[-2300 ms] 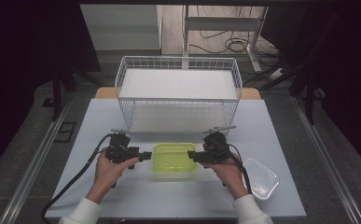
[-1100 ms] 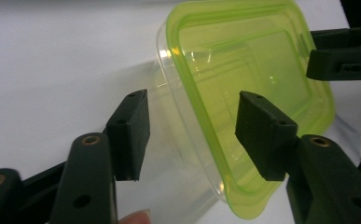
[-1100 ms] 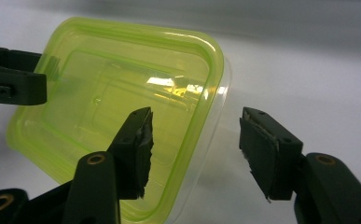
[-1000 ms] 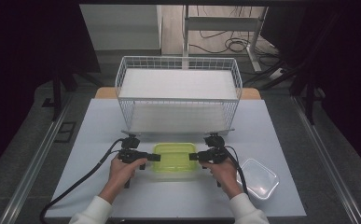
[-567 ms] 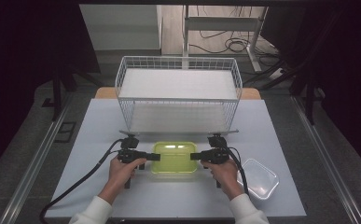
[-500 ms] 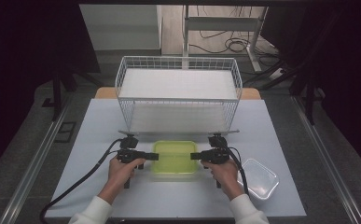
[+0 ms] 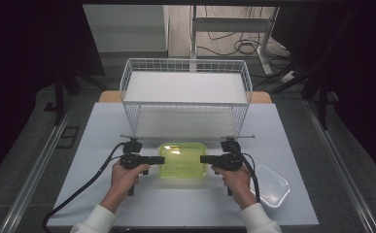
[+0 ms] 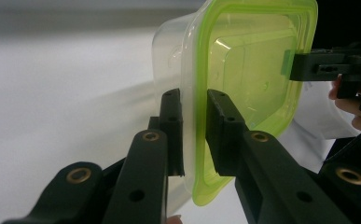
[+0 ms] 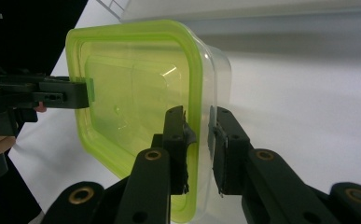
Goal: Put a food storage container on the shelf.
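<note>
In front of the wire basket, seen from above, a green-lidded box sits on the white surface, with the left gripper at one end and the right gripper at the other. A clear empty tub lies to the right of the box (well apart).

From the left gripper, the jaws have just been closing and straddle the lid's rim; whether they pinch it I cannot tell.

From the right gripper, likewise around the box rim.

Judged: grasping step; next calls for an even, level lift, likely toward the basket.
</note>
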`<act>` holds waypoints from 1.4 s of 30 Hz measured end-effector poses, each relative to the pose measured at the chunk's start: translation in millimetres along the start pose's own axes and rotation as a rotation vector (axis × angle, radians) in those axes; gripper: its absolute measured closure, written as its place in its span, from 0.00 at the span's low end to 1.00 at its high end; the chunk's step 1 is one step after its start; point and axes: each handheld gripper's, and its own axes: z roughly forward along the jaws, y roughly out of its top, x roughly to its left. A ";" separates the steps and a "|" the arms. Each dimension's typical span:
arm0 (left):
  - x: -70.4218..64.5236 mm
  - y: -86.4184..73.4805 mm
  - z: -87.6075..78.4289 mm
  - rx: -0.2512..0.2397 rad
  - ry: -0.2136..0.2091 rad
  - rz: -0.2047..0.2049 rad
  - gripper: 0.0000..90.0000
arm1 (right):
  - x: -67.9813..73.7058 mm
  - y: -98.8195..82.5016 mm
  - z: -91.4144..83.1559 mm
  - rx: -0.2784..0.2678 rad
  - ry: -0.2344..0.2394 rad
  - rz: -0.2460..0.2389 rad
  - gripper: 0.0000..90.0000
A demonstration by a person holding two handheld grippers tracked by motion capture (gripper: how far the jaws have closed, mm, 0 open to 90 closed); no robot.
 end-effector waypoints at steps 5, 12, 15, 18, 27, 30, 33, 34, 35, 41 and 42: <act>-9.5 2.7 -8.2 -0.037 0.003 0.034 0.86 | 8.8 2.8 -9.0 -0.034 -0.013 -0.051 0.85; -23.9 7.0 -20.4 -0.072 0.027 0.095 0.86 | 18.7 6.4 -21.6 -0.077 -0.014 -0.106 0.85; -30.2 8.8 -28.4 -0.098 0.022 0.112 0.86 | 25.4 9.2 -30.3 -0.100 -0.010 -0.148 0.85; -35.6 9.9 -33.6 -0.113 0.032 0.131 0.86 | 30.9 10.6 -34.6 -0.110 -0.019 -0.181 0.85; -43.4 10.9 -42.8 -0.147 0.030 0.160 0.87 | 39.0 13.8 -45.1 -0.139 -0.017 -0.237 0.85; -44.9 11.3 -45.1 -0.152 0.031 0.166 0.87 | 40.5 13.9 -45.9 -0.141 -0.018 -0.249 0.85; -46.9 11.8 -47.4 -0.158 0.038 0.180 0.87 | 41.4 14.1 -47.2 -0.144 -0.015 -0.257 0.85; -46.9 11.8 -47.4 -0.158 0.038 0.180 0.87 | 42.0 14.2 -47.6 -0.147 -0.014 -0.259 0.85; -47.9 11.8 -48.3 -0.161 0.041 0.183 0.87 | 42.4 14.3 -47.8 -0.148 -0.014 -0.261 0.85; -48.0 11.6 -49.1 -0.161 0.048 0.188 0.87 | 43.2 13.9 -46.9 -0.146 -0.013 -0.266 0.85; -48.0 11.6 -49.1 -0.161 0.049 0.188 0.87 | 43.0 13.8 -46.6 -0.146 -0.013 -0.266 0.85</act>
